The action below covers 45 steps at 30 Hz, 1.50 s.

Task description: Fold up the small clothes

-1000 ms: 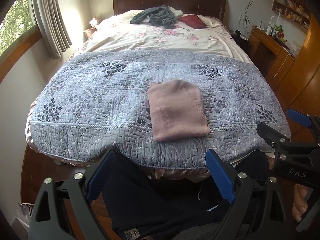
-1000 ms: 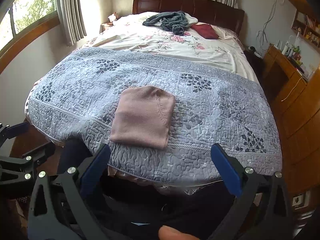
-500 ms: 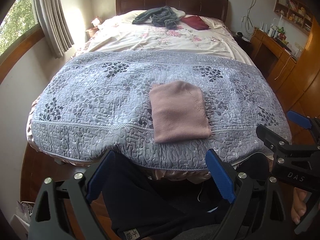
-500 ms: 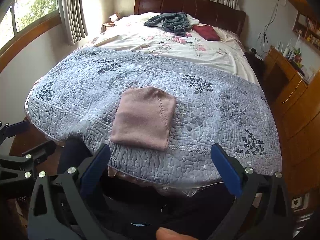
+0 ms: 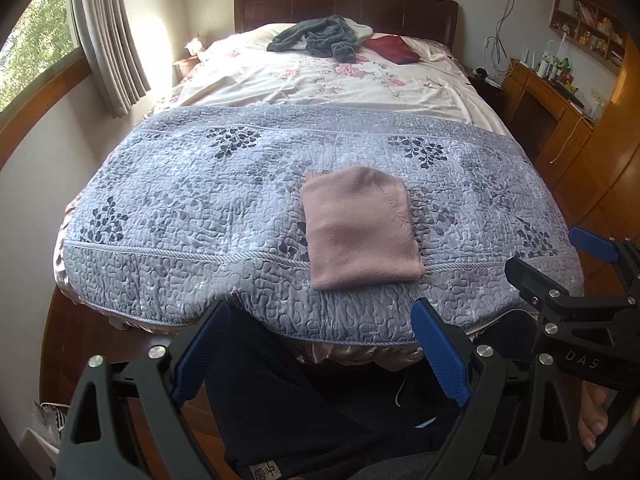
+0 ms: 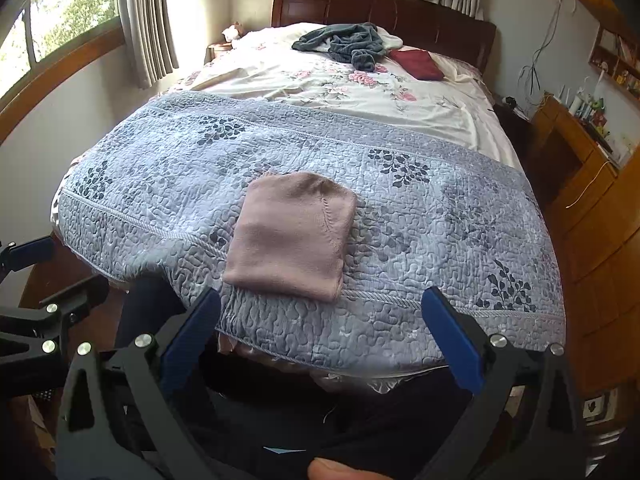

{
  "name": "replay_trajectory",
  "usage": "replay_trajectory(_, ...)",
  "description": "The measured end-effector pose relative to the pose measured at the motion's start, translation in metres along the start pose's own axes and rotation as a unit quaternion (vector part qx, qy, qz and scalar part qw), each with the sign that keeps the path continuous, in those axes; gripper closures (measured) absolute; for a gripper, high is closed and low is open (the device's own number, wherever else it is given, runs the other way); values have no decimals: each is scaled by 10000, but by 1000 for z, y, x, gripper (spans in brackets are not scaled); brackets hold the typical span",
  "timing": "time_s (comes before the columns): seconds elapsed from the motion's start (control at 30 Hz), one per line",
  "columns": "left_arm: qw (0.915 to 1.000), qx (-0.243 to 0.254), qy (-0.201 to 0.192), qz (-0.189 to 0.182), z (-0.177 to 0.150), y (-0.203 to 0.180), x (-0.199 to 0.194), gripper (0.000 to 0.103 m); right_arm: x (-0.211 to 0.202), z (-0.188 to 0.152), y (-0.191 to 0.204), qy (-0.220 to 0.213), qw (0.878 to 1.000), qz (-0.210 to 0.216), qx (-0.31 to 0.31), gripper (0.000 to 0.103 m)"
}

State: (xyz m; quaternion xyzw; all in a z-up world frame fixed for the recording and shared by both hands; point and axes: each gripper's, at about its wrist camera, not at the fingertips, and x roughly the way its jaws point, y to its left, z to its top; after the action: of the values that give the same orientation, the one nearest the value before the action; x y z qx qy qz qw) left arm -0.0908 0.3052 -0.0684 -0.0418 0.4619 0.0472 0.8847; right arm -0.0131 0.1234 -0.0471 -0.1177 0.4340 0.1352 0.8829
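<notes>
The folded pink garment (image 5: 360, 232) lay flat on the blue-grey quilt (image 5: 192, 200), close to the bed's foot edge and a little right of the middle, its near hem just crossing the corded seam that ran along that edge. Its sides were straight and its far corners rounded, with bare quilt around it on every side and the widest stretch toward the left edge of the bed.

The left gripper (image 5: 320, 344) hung off the foot edge, below the quilt's overhang, jaws spread wide with nothing between the blue pads. The right gripper (image 6: 320, 336) was held likewise beyond the foot edge, jaws also wide and empty, the garment lying ahead between its two fingers. Neither tool touched the cloth or the quilt. In the left wrist view the right gripper stood off the right foot corner.

Past the quilt's far border lay a floral sheet (image 5: 320, 84), with a dark grey garment (image 5: 320, 36) and a maroon piece (image 5: 390, 48) near the headboard (image 5: 344, 0). A wooden desk (image 6: 576, 136) lined the bed's right side, leaving a narrow floor strip
</notes>
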Motion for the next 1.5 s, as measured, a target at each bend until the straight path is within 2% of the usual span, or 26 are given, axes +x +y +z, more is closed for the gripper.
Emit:
replay_trajectory(0.43,10000,-1,2,9,2,1,1,11,1,-1,-5,-129,9999,6,105,3)
replay_trajectory(1.5,10000,-28,21,39,-2,-4,4,11,4,-5,-9,-96,9997,25,210,3)
